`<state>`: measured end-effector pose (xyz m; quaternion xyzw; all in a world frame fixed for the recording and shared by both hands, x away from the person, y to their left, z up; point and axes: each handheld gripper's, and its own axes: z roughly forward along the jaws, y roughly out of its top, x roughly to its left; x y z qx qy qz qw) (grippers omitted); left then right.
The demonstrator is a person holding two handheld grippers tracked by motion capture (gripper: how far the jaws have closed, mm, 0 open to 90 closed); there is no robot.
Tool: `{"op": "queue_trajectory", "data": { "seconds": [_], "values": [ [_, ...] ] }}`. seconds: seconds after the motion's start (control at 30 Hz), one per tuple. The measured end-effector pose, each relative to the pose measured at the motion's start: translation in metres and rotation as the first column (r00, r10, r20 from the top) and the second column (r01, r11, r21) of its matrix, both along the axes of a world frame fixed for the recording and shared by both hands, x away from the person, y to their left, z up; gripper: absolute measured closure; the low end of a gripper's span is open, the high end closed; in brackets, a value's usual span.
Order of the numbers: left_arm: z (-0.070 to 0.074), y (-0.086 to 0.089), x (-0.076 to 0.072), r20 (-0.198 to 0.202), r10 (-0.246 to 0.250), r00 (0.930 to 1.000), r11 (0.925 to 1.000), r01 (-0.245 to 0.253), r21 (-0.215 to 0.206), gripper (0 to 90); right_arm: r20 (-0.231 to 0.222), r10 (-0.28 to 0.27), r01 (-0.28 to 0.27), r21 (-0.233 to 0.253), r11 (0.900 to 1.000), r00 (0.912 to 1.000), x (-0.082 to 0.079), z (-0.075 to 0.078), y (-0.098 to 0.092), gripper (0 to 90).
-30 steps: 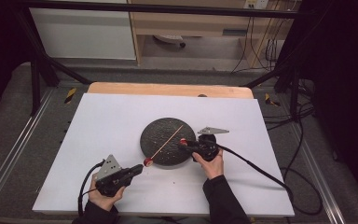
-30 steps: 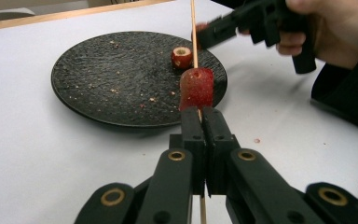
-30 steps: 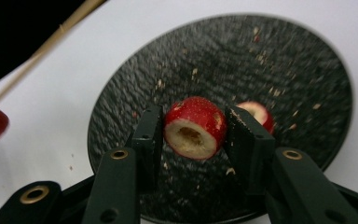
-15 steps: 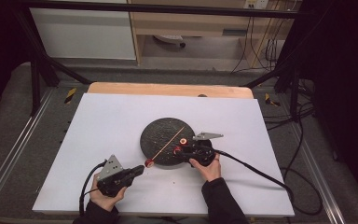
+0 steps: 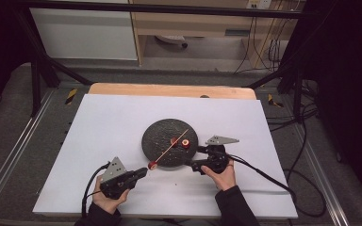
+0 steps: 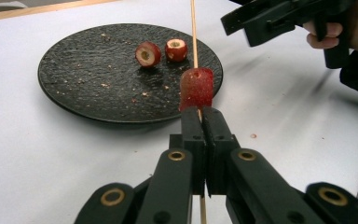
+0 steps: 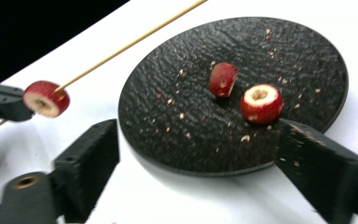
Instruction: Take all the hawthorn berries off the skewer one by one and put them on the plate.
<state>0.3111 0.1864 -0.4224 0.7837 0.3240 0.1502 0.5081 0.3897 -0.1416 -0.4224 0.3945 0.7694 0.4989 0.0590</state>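
— Nearest first: how do the left tongs (image 6: 200, 116) stand?

— Closed tight on the skewer (image 6: 194, 32); its near end is pinched between the jaws, and one red fruit slice (image 6: 196, 87) sits threaded on it just past the jaw tips, over the bench (image 5: 99, 122) at the plate's near edge.

— And the stick's long axis?

— It runs up and away from the left tongs, slanting across the dark plate (image 5: 158, 136) toward its far right side; the free tip lies out over the plate.

— The right tongs (image 5: 195, 164)?

— Spread wide, holding nothing — they sit at the plate's right-hand rim, so the right hand is the nearer one to the two loose fruit pieces (image 7: 260, 103) lying side by side on the plate; one jaw tip lies just beside the closer piece.

— What differs from a second ago?

— The right tongs have drawn back off the plate toward its rim; the left tongs and skewer have hardly shifted.
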Motion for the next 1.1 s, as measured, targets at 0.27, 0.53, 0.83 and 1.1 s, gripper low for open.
{"op": "queue_trajectory", "data": {
  "seconds": [0.27,0.53,0.83,1.1],
  "values": [
    [-0.002,-0.008,-0.001,-0.002,-0.019,0.9998,0.9997,0.019,0.012,88.6,-0.012,0.035,-0.035,0.011,0.999,0.9993,-0.014,-0.004,0.002,5.9],
    [-0.004,-0.024,-0.002,-0.008,-0.052,0.9986,0.9984,0.052,0.022,88.5,-0.034,0.059,-0.058,0.041,0.997,0.9977,-0.023,-0.007,0.006,6.9],
    [-0.009,-0.044,-0.006,-0.004,-0.086,0.9963,0.9954,0.086,0.041,88.6,-0.05,0.088,-0.083,0.095,0.992,0.9949,-0.027,-0.01,0.01,11.3],
    [-0.011,-0.056,-0.008,0.005,-0.094,0.9955,0.9947,0.094,0.042,88.6,-0.067,0.125,-0.116,0.119,0.986,0.9899,-0.03,-0.012,0.018,22.9]
  ]
}}
